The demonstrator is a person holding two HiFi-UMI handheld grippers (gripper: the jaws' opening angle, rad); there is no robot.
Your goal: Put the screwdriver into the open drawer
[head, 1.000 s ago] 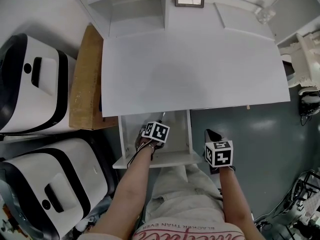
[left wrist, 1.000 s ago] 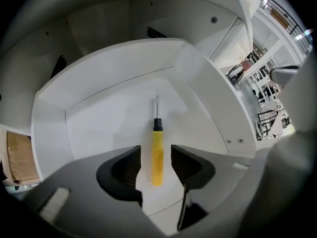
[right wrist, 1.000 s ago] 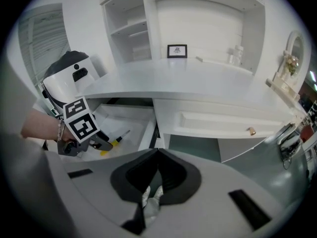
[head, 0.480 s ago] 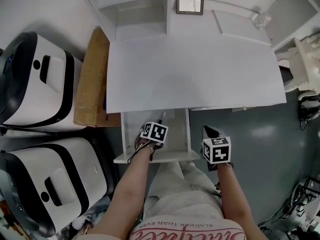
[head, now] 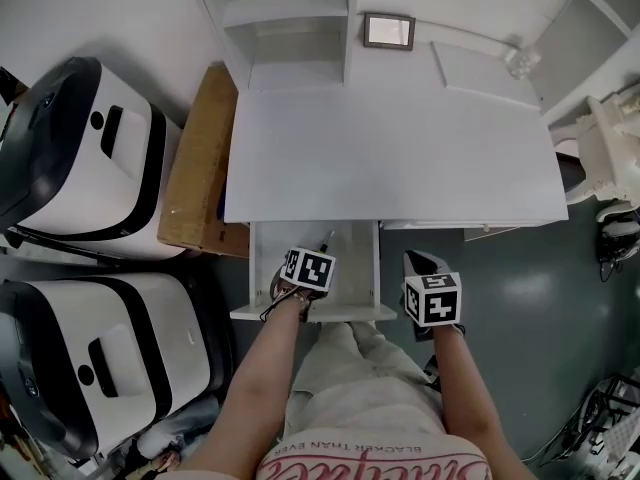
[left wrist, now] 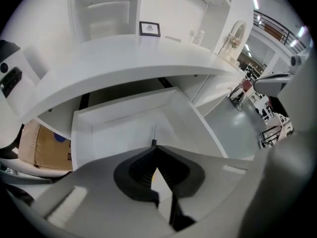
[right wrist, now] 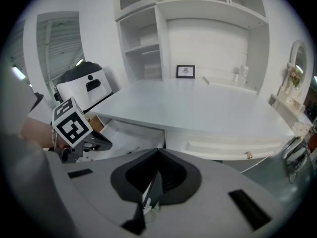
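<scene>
1. Head view: the screwdriver (head: 327, 237) lies in the open drawer (head: 366, 268), its shaft tip showing past the left gripper (head: 313, 260) above it. The right gripper (head: 418, 264) hangs just right of the drawer.
2. Left gripper view: jaws pressed together, empty, with the shaft just beyond the tips. It is probably light and stiff, and the thin metal shaft likely slippery. Best to grab the thicker handle, hidden here.
3. Right gripper view: jaws pressed together, nothing held.

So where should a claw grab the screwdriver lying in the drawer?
Probably from straight above, jaws across it: the screwdriver lies lengthwise in the open drawer, thin shaft toward the back, walls either side. Take the thicker handle end, hidden under the left claw.
</scene>
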